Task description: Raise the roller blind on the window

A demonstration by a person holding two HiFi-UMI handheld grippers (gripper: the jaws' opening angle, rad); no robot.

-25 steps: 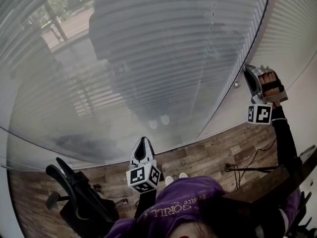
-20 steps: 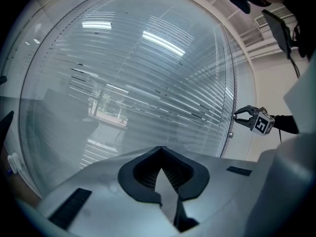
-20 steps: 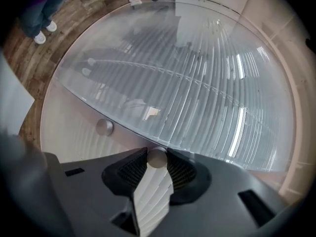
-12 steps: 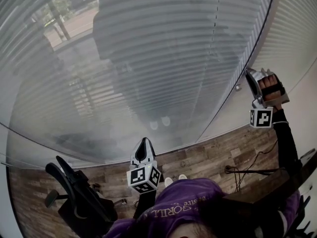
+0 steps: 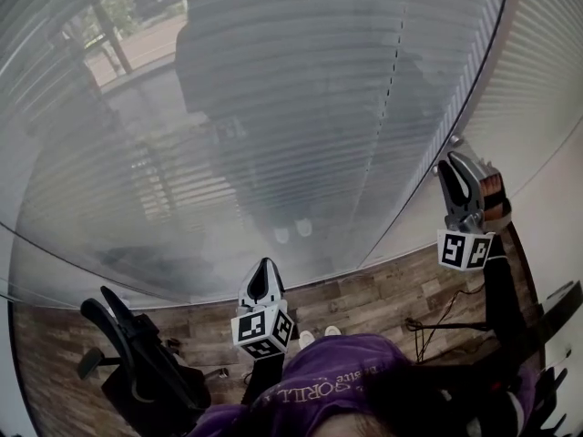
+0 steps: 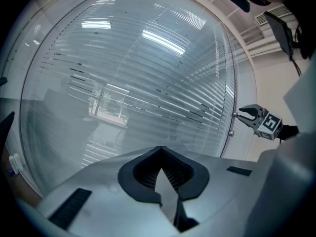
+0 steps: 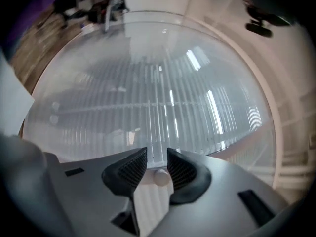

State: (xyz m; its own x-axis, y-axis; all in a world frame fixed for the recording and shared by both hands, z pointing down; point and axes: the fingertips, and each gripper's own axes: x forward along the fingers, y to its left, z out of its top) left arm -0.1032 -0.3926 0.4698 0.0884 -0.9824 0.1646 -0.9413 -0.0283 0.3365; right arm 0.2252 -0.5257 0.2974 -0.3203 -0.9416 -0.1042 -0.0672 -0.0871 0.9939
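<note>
A striped, half-see-through roller blind [image 5: 301, 107] covers the big window, and a thin beaded line [image 5: 390, 71] runs down it. My right gripper [image 5: 448, 167] is up at the blind's right edge, open. In the right gripper view its jaws [image 7: 157, 157] stand a little apart, with a small white knob [image 7: 161, 177] in the gap between them and the blind [image 7: 163, 93] just beyond. My left gripper [image 5: 262, 269] hangs low in the middle, shut and holding nothing; its closed tips [image 6: 160, 168] point at the blind [image 6: 148, 83].
A black office chair [image 5: 137, 362] stands on the wood floor [image 5: 392, 289] at lower left. A dark cable [image 5: 446, 321] lies on the floor by a desk edge [image 5: 547, 308]. A plain white wall [image 5: 547, 107] flanks the window's right side.
My right gripper has come down and left to the blind's right edge. The left gripper has stayed where it was.
</note>
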